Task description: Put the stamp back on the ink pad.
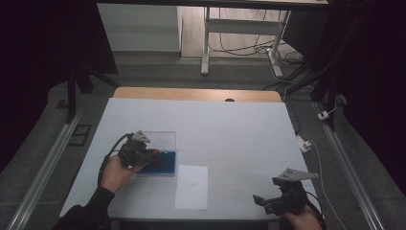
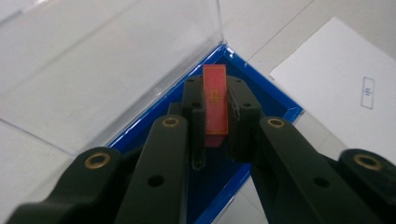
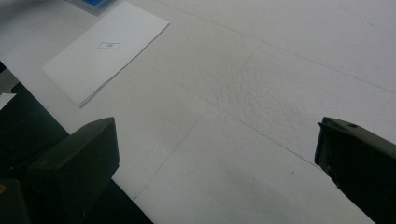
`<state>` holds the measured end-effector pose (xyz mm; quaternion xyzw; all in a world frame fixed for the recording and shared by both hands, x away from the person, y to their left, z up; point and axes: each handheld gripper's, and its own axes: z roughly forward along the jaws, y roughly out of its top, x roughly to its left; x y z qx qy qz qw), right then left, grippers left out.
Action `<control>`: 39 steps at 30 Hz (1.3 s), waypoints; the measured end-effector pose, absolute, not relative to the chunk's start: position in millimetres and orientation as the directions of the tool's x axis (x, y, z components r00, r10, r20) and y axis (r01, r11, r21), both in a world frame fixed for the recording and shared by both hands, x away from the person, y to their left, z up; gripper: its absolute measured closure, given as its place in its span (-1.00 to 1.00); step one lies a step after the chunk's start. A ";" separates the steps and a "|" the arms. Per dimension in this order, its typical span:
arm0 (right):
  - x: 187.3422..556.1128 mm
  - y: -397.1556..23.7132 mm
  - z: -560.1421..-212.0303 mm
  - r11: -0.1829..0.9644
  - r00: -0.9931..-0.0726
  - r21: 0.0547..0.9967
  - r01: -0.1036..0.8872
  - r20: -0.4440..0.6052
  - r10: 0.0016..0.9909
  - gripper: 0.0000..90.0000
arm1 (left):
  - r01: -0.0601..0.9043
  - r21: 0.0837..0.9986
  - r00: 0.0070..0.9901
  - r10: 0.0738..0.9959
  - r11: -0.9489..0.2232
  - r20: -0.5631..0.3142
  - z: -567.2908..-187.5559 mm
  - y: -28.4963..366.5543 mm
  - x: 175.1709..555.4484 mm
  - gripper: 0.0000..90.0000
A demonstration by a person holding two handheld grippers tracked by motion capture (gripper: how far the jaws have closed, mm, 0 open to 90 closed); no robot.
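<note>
Left tool (image 2: pixel 215 135) is clamped on a flat red chip (image 2: pixel 215 106), jaws narrow with the chip pinched on its faces. The chip's long axis runs straight out along the jaws, its tip poking past them. It hangs right over the blue tray (image 2: pixel 275 100), near the tray corner by the clear lid (image 2: pixel 93 70) that stands up behind it. From the high view the left tool (image 1: pixel 143 154) sits at the tray's (image 1: pixel 165 165) left edge, so the tray floor lies directly below and ahead of the chip. My guess is the chip is either going in or coming out; can't tell which.

Paper sheet (image 1: pixel 192 187) lies just right of the tray, flat on the desk (image 1: pixel 230 129), a small printed mark on it. Nothing lies between the chip and the tray floor; the lid wall is the only thing close enough to bump.

Right tool (image 1: pixel 268 201) is well right of the tray, near the desk's front edge, jaws wide apart, holding nothing. The left hand (image 1: pixel 115 173) is far nearer to the tray.
</note>
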<state>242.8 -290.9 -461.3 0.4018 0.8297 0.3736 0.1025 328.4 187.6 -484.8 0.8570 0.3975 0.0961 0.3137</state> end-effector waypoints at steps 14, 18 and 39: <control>242.8 -291.0 -461.3 0.398 -0.657 0.703 0.590 0.131 0.743 -1.00 | 0.621 0.585 0.677 0.733 -0.521 -0.066 -493.7 185.4 329.5 0.77; 242.8 -291.0 -461.3 0.399 -0.657 0.703 0.589 0.130 0.743 -1.00 | 0.615 0.578 0.683 0.729 -0.537 -0.050 -495.6 184.5 329.1 0.77; 242.5 -290.9 -461.1 0.400 -0.658 0.702 0.589 0.129 0.742 -0.96 | 0.628 0.563 0.677 0.734 -0.537 -0.056 -497.3 182.9 329.1 0.58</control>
